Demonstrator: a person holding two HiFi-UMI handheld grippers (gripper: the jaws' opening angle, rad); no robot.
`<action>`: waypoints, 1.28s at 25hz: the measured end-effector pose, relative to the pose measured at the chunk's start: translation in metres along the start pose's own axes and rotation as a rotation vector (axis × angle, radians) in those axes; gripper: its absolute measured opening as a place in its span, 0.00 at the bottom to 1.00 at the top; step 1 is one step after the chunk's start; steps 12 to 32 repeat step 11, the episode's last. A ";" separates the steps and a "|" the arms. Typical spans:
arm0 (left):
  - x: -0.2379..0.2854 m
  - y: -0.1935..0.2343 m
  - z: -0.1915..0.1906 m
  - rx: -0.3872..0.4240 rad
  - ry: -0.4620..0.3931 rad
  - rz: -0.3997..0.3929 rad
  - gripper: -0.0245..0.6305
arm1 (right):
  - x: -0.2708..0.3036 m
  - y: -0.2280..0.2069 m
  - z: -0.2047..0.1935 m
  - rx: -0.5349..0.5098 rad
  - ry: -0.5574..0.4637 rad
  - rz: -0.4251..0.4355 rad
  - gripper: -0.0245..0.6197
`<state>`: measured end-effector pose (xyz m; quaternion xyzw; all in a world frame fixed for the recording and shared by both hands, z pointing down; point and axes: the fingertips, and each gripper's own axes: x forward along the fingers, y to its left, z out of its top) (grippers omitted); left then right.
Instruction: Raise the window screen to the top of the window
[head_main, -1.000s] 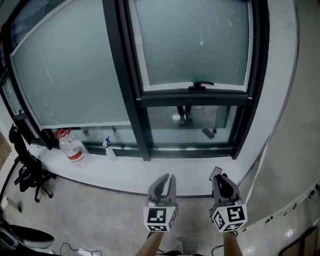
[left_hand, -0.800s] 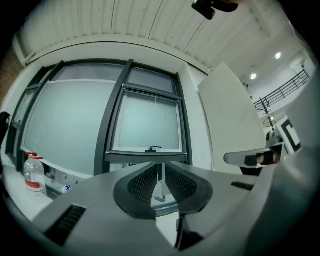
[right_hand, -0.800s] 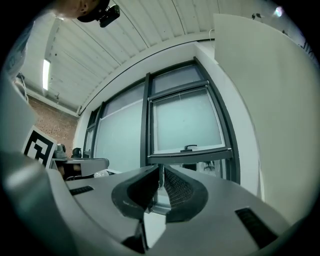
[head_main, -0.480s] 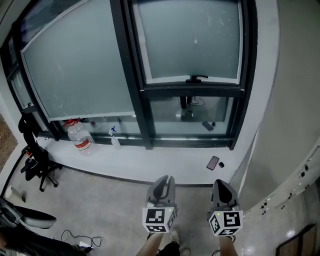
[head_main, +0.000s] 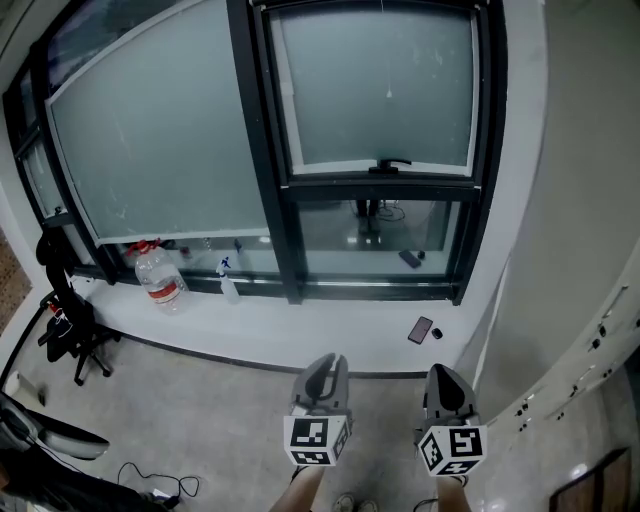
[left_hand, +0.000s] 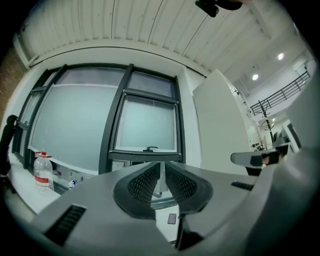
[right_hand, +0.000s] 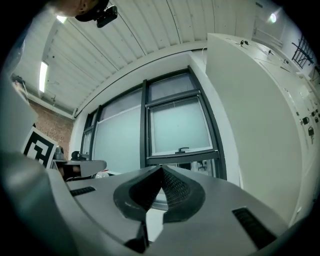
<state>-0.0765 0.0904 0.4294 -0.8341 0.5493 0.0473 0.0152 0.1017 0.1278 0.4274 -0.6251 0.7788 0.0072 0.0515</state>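
Directly ahead, in the upper half of the head view, stands a tall dark-framed window. The window screen (head_main: 380, 90), a frosted pale panel, fills the upper part of the right-hand pane. Its bottom rail sits a little above the middle of the frame and carries a small black handle (head_main: 392, 163). Below that rail is clear glass. A wider frosted pane fills the upper left of the view.

Both grippers hang low in the frame, well apart from the window and touching nothing. The left gripper (head_main: 333, 362) is at bottom centre with its marker cube (head_main: 318, 440) below it. In its own view the ribbed pads (left_hand: 145, 182) are drawn in to a thin slit, with nothing between them. The right gripper (head_main: 443, 375) is just to the right of it, at bottom right of centre. In its own view the jaws meet at the tips and are likewise empty. Each gripper view shows the screen's handle straight beyond the jaw tips.

A white sill (head_main: 300, 335) runs across the middle of the head view beneath the window. On it, toward the left, stand a water bottle (head_main: 160, 282) with a red cap and a small spray bottle (head_main: 228, 284). A dark phone (head_main: 421, 329) lies on the sill toward the right. A black chair (head_main: 70, 335) stands on the grey floor at the left edge.
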 end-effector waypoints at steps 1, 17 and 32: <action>-0.001 0.000 0.001 0.000 -0.002 -0.004 0.12 | -0.001 0.002 0.001 -0.012 -0.002 0.001 0.05; -0.002 0.007 0.010 0.001 -0.019 -0.022 0.12 | 0.005 0.020 0.011 -0.017 -0.020 0.018 0.05; -0.002 0.007 0.010 0.001 -0.019 -0.022 0.12 | 0.005 0.020 0.011 -0.017 -0.020 0.018 0.05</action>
